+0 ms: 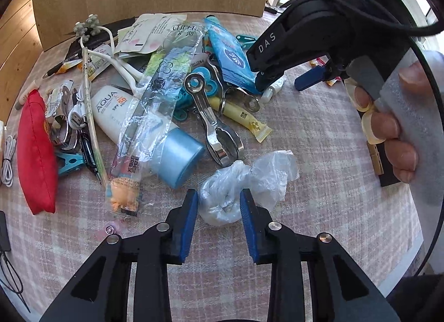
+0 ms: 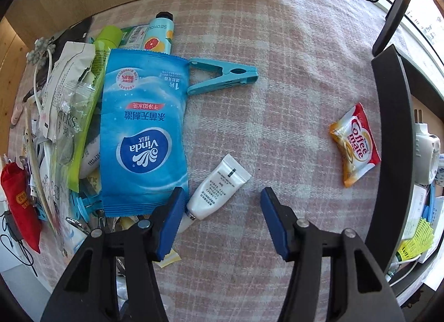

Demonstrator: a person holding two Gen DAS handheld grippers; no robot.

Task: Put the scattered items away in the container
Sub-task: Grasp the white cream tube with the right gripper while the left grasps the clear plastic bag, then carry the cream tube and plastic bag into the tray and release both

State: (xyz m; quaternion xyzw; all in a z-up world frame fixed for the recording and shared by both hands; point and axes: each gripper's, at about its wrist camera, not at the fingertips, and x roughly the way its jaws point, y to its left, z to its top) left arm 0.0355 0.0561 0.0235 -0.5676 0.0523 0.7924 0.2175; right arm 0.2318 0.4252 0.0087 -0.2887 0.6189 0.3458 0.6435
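Your left gripper (image 1: 219,202) has its blue pads hard against both sides of a crumpled clear plastic bag (image 1: 244,186), squeezing it where it lies on the pink checked cloth (image 1: 319,138). Your right gripper (image 2: 222,205) stands partly open and holds nothing; its left pad sits just beside the cap end of a small white tube (image 2: 219,188), and whether it touches the tube cannot be told.

Around the bag: the steel clamp tool (image 1: 213,116) lies just behind it, handles running up and away, its curved jaws nearly at the bag's edge. The AQUA sunscreen bottle (image 1: 149,133) with its pale blue cap is close on the left, under a long clear printed wrapper (image 1: 149,102). A yellow sachet (image 1: 247,119) slants behind the clamp tool. A red pouch (image 1: 34,150) lies at the far left.

The white tube lies slanted, crimped flat end up and to the right, cap down and to the left. The blue Vinda wipes pack (image 2: 144,133) lies just left of it, long axis running away from you, with a teal clothes peg (image 2: 222,75) beyond, lying across. The Coffee mate sachet (image 2: 355,144) sits well apart on the right, near the black rim (image 2: 394,133) of what may be the container.
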